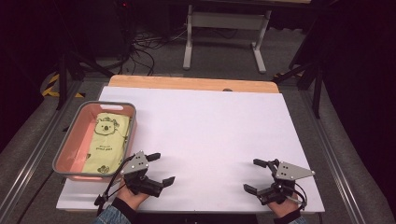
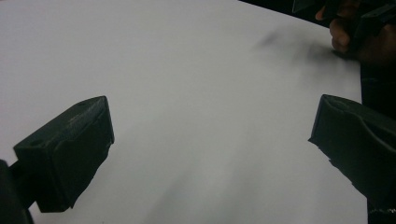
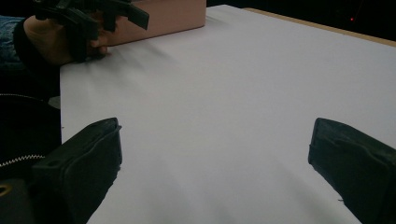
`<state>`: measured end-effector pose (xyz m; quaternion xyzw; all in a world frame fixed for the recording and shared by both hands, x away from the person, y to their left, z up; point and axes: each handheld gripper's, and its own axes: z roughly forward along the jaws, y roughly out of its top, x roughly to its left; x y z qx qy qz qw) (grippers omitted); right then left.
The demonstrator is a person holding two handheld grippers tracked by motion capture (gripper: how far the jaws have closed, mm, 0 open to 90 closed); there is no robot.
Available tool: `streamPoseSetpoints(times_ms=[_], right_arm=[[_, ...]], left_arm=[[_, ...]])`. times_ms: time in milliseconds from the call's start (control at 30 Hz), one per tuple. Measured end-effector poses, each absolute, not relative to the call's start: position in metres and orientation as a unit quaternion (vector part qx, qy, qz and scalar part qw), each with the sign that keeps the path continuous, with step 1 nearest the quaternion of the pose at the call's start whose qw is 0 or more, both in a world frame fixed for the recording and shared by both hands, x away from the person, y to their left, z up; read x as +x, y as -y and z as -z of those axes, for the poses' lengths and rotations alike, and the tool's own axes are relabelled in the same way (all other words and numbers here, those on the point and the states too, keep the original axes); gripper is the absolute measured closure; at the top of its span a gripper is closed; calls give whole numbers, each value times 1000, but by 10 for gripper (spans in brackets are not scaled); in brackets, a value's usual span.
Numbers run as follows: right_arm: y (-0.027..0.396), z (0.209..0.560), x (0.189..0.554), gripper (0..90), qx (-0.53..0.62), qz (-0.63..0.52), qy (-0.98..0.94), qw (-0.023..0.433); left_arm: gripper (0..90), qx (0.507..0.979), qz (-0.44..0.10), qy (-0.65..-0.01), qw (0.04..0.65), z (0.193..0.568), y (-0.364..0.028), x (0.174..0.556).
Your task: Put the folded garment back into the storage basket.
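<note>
Left gripper [image 1: 160, 168]: I hold it at the near edge of the table, close to the near left corner, jaws spread wide with nothing between them, only bare white top.
Right gripper [image 1: 255, 175]: I hold it at the near edge too, toward the near right corner, jaws wide apart and empty, pointing in toward the middle.
Gap between my grippers: they sit well apart, with plain white surface between them along the near edge.
Basket [image 1: 69, 140]: pink with a grey rim, it stands at the left edge of the table, just beside my left gripper on its outer side; from the right gripper view its pink wall [image 3: 173, 16] rises just behind my left hand.
Packet [image 1: 108, 138]: yellow-green with a printed bear, it lies flat inside the basket, toward its right wall.
Table [image 1: 210, 121]: the white top is bare from my grippers to the far edge, where a wooden strip runs; the right edge is free as well.
</note>
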<state>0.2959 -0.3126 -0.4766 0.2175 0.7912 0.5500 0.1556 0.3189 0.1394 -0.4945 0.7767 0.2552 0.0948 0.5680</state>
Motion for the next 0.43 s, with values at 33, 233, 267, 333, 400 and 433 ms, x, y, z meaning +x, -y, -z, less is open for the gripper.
streamPoseSetpoints(times_ms=[33, 233, 267, 333, 400, 433], right_arm=[[313, 477, 296, 33, 218, -550, -791, 156], [313, 476, 295, 33, 219, -551, -790, 156], [313, 476, 295, 33, 219, -551, -790, 157], [313, 476, 295, 33, 219, -551, -790, 157], [313, 476, 295, 33, 218, -552, -790, 157], [313, 476, 295, 33, 218, -552, -789, 157]], left_arm=[[1, 775, -94, -257, 570, 494, -140, 319], [1, 775, -100, -258, 569, 494, -140, 319], [1, 776, -102, -257, 567, 494, -139, 319], [1, 777, -104, -255, 566, 494, -139, 318], [0, 779, -110, -253, 563, 494, -138, 318], [0, 779, -111, -253, 563, 494, -139, 318]])
